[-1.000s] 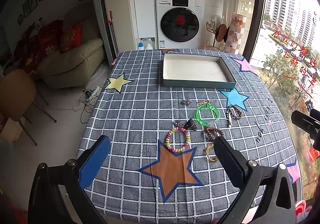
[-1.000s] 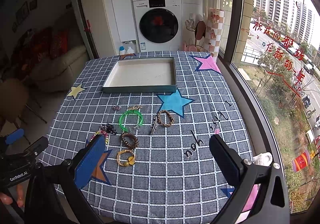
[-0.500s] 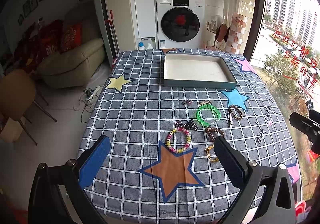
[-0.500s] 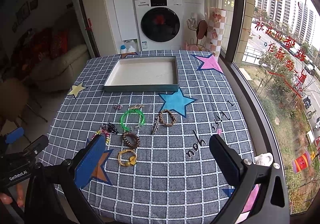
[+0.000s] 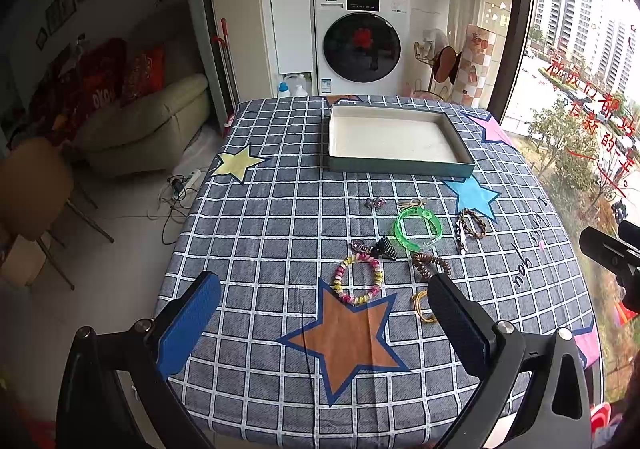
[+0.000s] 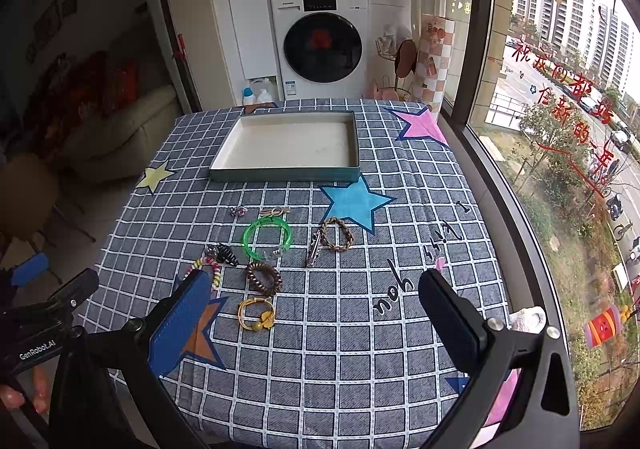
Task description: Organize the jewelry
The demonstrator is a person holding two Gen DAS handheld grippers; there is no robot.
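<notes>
Tray: shallow rectangular teal-walled tray with white floor (image 5: 400, 168), upper centre of left wrist view; nothing seen inside it in either view.
Progress: none of the sorting looks done, judging by the bare tray floor; every piece lies on the cloth, well apart from the tray.
Cloth: grey checked tablecloth with coloured stars (image 5: 280, 233) covers the whole table.
Pieces, mid-frame cluster:
- translucent green plastic bangle (image 6: 267, 237), centre of right wrist view.
- brown braided cord bracelet (image 6: 337, 234), just right of bangle, w/ a slim metal hair clip (image 6: 314, 249) touching its left edge.
- pastel multicolour coil bracelet (image 5: 357, 277), on upper tip of the orange star, centre of left wrist view.
- brown spiral hair tie (image 6: 263, 277), below the bangle.
- yellow cord bracelet with yellow beads (image 6: 256, 314), lowest of the group.
- small black claw clip (image 5: 385, 248), just above the pastel bracelet.
- small gold-tone pin (image 6: 274, 211) and a tiny purplish item (image 6: 238, 211), nearest the tray; too small to identify, poss. ring or earrings.
Left gripper (image 5: 324, 319): released, fingers spread wide, nothing between them; held above near edge of table, bottom of frame.
Right gripper (image 6: 316, 317): released likewise, spread wide, grasping nothing; bottom of frame, short of the cluster.
Remaining: approx. all items to be picked up and placed in the tray, one by one. Thin flat pieces (clip, pin) prob. hardest to lift off cloth.
</notes>
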